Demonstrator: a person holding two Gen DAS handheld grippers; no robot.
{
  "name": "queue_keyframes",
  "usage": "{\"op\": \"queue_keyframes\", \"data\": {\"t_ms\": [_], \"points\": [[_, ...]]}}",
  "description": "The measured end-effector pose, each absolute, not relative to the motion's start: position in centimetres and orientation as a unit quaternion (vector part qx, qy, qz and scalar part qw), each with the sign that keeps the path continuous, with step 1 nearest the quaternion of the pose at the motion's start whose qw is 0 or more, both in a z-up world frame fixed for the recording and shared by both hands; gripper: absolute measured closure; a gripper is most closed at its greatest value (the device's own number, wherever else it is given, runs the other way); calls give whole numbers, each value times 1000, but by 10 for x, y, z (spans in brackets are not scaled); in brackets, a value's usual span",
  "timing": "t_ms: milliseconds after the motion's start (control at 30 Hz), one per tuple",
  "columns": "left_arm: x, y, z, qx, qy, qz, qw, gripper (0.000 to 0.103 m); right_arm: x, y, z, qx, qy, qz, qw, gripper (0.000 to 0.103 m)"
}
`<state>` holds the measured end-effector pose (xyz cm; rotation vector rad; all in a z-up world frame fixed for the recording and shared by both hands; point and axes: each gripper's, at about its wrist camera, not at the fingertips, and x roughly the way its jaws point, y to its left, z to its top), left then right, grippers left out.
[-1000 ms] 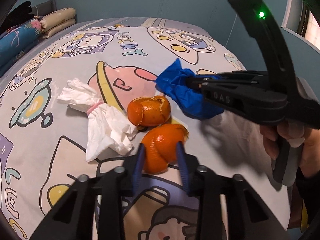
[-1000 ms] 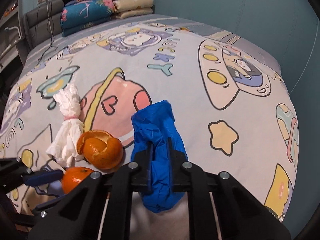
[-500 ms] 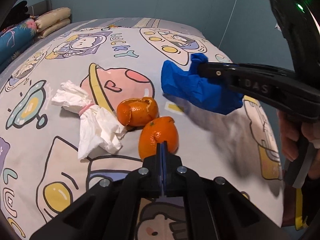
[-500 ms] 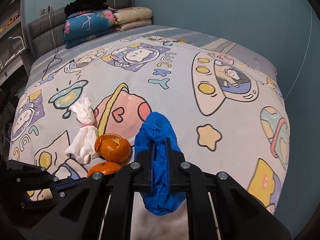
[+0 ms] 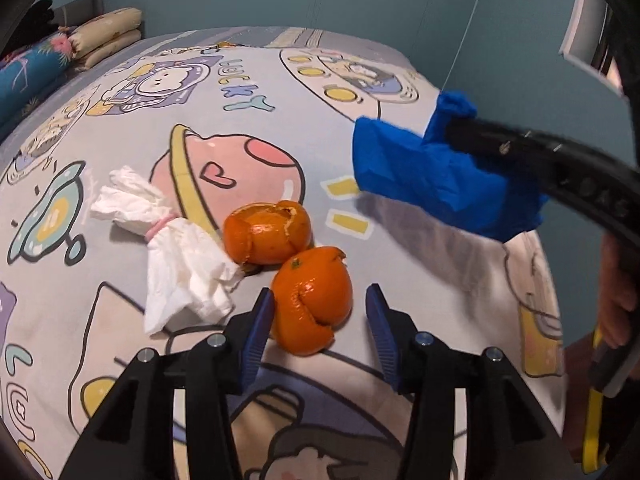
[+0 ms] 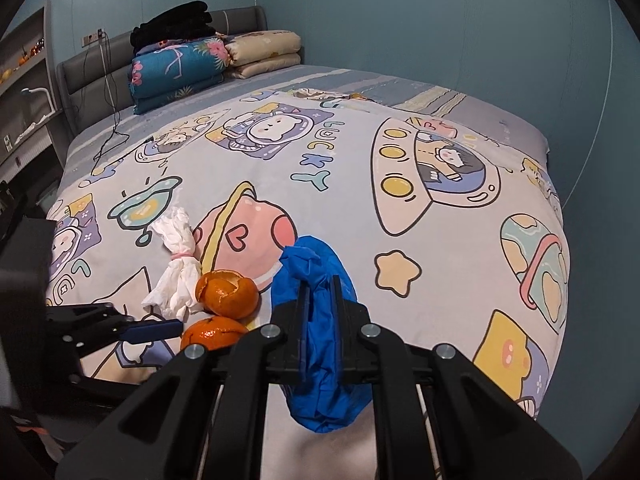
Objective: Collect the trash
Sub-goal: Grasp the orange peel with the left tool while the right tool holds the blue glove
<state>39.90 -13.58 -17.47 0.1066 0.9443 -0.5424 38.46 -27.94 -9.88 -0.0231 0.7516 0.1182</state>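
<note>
- Orange peel, two hollow shells, lies on the cartoon-print bed cover [image 5: 280, 92]. Left wrist view: the left claw [image 5: 320, 312] stands apart, blue pads astride the near peel shell [image 5: 312, 300]; the left pad looks to be touching the rind, the right pad clear of it.
- Same view: the far peel shell [image 5: 266, 234] sits just beyond, touching or nearly touching the near one. A white tissue bundle [image 5: 176, 248], cinched by a pink band, lies to its left, long axis running from far-left to near-right.
- The near shell stands rather upright, stem end up, split edges to the right and bottom.
- Judgement: close slowly and centred; the rind is thin and will collapse, so clamp across the widest part, not on the torn lip.
- Same view, right side: the right claw [image 5: 452, 132] is carrying a blue crumpled bag or glove [image 5: 432, 176] above the cover.
- Right wrist view: the right claw [image 6: 320, 292] is clamped on the blue bundle [image 6: 316, 272], which hangs below the fingers, long axis roughly along them.
- Same view: both shells [image 6: 228, 292] and the tissue [image 6: 176, 272] lie lower left; folded quilts [image 6: 180, 68] are at the headboard.
</note>
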Motion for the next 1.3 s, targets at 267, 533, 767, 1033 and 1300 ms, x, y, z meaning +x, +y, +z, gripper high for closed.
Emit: {"op": "queue_keyframes", "data": {"t_ms": [267,533,767,1033,1300], "points": [[404,-159,-187,108,447,-220,860,59,377,-294,-96,-2,365,48,930,95],[406,-169,-188,123,437,-198,869,69,358,-302,-78,2,351,36,936,95],[394,-137,-164,49,435,-215,873,75,326,-312,-55,9,335,30,942,95],[329,-106,-101,22,374,-233,897,75,264,-314,-27,43,322,54,944,95],[250,-103,-39,8,308,-275,911,75,184,-323,7,58,294,44,953,95]]}}
